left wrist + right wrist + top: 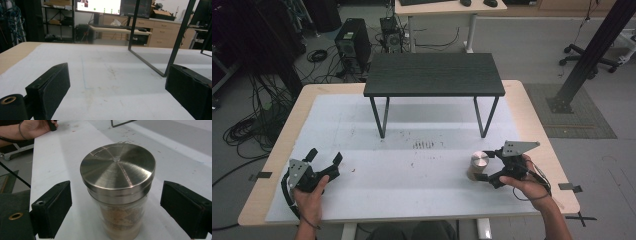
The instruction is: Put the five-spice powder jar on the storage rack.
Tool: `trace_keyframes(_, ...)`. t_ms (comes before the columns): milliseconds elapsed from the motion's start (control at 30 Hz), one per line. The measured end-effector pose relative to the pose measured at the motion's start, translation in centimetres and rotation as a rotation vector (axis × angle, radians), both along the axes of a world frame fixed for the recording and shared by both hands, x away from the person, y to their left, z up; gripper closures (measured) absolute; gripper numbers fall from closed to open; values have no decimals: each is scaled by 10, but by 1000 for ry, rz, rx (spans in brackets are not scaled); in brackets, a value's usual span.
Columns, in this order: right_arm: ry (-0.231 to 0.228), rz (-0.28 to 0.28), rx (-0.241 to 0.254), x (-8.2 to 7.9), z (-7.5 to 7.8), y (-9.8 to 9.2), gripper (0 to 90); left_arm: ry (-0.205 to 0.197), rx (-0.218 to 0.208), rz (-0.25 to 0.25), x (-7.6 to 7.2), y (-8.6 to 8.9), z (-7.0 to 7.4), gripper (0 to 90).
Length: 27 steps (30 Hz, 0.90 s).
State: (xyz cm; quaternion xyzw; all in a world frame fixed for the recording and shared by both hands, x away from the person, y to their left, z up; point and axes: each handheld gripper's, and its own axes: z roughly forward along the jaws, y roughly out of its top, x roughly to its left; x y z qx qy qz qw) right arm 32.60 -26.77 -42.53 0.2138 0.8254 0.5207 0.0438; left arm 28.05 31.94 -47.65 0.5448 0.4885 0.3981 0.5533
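Right gripper view looks down on the jar (117, 192), a clear glass cylinder with a brushed steel lid (117, 167), part-filled with a tan powder; it stands upright on the tabletop (57, 160), between the jaws of the right tongs (116, 207), which are spread wide with a gap on each side and touch nothing; in the high view the jar (478, 166) sits at the near right of the white sheet, just left of the right tongs (490, 165). Glass and steel will likely be stiff, smooth and somewhat slippery, fairly heavy for its size, and breakable if it tips; the best hold is probably on the glass wall just below the lid, squarely across the middle, with the jar kept upright. Farther off, the left tongs (323, 159) rest at the near left, also wide and holding nothing; beyond stands a low black shelf (434, 74) on thin legs.
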Motion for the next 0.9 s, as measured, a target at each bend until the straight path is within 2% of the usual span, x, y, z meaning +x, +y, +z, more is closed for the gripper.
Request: trace_keyframes(900, -1, 7, 2, 2, 0, 4, 104, 4, 5, -2, 0, 0, 0, 61)
